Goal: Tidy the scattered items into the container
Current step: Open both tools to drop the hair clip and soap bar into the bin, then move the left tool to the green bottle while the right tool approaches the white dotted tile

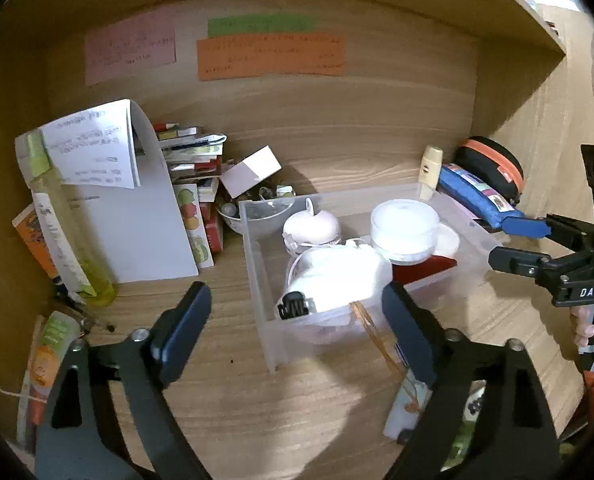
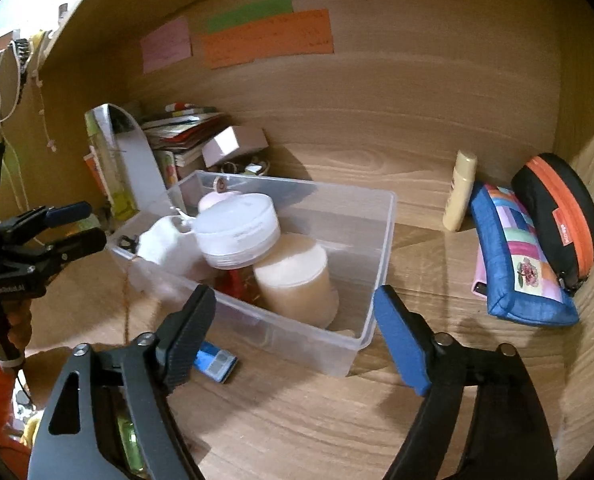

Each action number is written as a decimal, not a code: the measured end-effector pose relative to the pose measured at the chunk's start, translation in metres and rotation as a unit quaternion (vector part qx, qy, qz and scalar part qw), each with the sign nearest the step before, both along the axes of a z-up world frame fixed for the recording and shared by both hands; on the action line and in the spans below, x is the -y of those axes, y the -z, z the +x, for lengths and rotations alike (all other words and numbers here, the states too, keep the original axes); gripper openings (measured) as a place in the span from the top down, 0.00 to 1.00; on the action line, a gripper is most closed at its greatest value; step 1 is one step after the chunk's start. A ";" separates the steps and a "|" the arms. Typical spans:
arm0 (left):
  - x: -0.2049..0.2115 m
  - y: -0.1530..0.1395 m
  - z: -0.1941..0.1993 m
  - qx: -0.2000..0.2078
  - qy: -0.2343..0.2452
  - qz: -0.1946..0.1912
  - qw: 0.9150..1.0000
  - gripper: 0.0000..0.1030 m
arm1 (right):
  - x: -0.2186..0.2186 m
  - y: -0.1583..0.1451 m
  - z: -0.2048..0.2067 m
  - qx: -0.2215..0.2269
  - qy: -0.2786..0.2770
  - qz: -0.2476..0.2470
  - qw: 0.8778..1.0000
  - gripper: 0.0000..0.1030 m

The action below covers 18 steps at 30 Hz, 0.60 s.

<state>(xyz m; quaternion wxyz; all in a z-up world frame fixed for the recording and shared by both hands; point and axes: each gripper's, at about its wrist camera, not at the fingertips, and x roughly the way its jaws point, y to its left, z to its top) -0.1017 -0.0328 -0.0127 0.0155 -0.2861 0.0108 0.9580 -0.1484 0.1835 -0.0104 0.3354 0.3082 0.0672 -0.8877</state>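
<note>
A clear plastic container (image 1: 257, 276) (image 2: 385, 240) stands on the wooden desk. It holds a white lidded jar (image 1: 403, 224) (image 2: 237, 228), a pink round case (image 1: 311, 226), a white soft mask (image 1: 337, 280) and a cream tub (image 2: 293, 280). My left gripper (image 1: 297, 312) (image 2: 77, 226) is open just before the container's near end, nothing between its fingers. My right gripper (image 2: 293, 304) (image 1: 513, 244) is open at the container's near long side, also empty. A small blue item (image 2: 217, 364) lies on the desk beside its left finger.
A blue patchwork pouch (image 2: 517, 264), a black and orange zip case (image 2: 557, 216) and a cream bottle (image 2: 461, 192) sit to the container's right. Papers, booklets, a small bowl (image 1: 233, 216) and a yellow spray bottle (image 1: 69, 232) crowd the left. Wooden walls enclose the back and sides.
</note>
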 end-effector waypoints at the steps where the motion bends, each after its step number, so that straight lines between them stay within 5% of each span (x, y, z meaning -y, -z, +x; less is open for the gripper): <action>1: 0.000 -0.001 0.003 -0.002 0.000 -0.001 1.000 0.13 | 0.000 -0.001 0.003 -0.001 0.000 0.000 1.000 0.20; 18: -0.009 0.028 0.049 0.060 0.023 0.022 0.998 0.05 | -0.009 0.017 0.074 0.006 0.013 0.040 0.999 0.19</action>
